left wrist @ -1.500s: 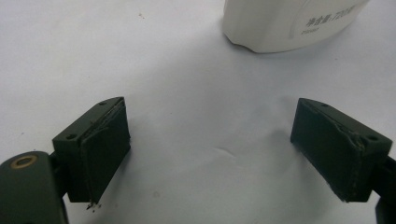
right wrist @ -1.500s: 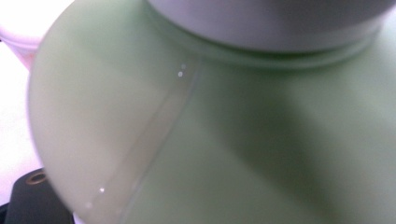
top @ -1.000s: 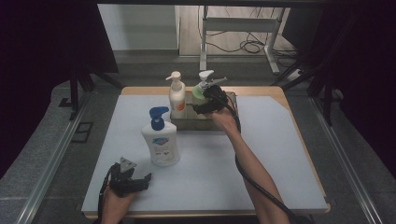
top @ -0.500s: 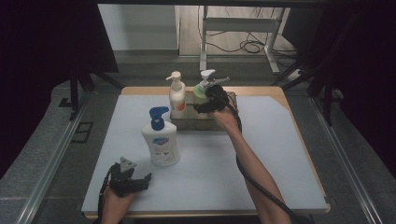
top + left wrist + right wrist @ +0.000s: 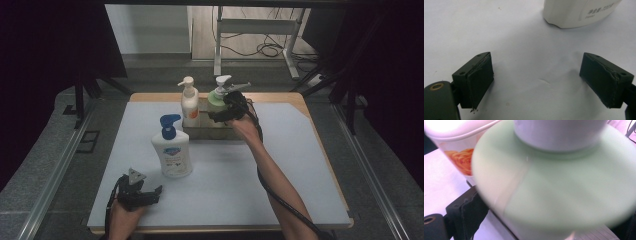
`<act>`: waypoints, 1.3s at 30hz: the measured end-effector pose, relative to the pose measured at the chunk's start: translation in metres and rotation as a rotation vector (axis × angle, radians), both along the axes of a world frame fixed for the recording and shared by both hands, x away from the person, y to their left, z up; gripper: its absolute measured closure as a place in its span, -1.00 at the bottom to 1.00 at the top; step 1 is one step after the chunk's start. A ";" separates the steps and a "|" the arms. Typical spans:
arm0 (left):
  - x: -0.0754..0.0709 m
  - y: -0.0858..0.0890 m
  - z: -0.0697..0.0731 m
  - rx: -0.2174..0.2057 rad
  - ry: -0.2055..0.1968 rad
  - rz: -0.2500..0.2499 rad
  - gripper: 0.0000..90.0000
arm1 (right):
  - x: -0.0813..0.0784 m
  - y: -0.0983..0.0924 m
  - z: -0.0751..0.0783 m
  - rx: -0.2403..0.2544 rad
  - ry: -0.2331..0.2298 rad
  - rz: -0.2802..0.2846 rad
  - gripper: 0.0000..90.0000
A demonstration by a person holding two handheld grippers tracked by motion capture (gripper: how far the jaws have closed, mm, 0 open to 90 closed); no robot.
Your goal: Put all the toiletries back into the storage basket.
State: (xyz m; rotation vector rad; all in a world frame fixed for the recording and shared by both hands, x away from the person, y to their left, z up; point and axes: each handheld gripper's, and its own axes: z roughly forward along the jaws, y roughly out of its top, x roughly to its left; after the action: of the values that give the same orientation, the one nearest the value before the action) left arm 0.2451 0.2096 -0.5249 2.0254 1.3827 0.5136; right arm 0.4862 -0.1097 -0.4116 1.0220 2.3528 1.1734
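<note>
Green bottle [image 5: 564, 195] between right gripper [image 5: 226, 111] jaws

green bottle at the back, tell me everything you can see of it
The green bottle is a pale green pump dispenser with a white collar and pump head, plastic by its look. It stands upright in the brown box beside the orange-labelled bottle. The right tongs straddle its body, one pad close beside it; actual contact cannot be told.
</note>
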 end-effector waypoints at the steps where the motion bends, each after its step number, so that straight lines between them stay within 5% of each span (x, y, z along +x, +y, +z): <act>1: 0.000 0.000 0.000 0.000 0.000 0.000 -0.74 | -0.001 -0.002 0.001 0.003 -0.005 0.006 -0.91; 19: 0.000 0.000 0.000 0.000 0.000 0.001 -0.74 | -0.019 -0.036 0.002 -0.044 -0.007 0.024 -0.55; 39: 0.000 0.000 0.000 0.000 0.000 0.001 -0.74 | -0.006 -0.066 -0.009 -0.050 0.035 -0.086 -0.07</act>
State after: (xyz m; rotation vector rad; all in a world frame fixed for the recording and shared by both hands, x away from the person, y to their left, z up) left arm 0.2450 0.2095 -0.5249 2.0248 1.3841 0.5138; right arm 0.4805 -0.1757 -0.4201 1.1234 2.3270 1.0684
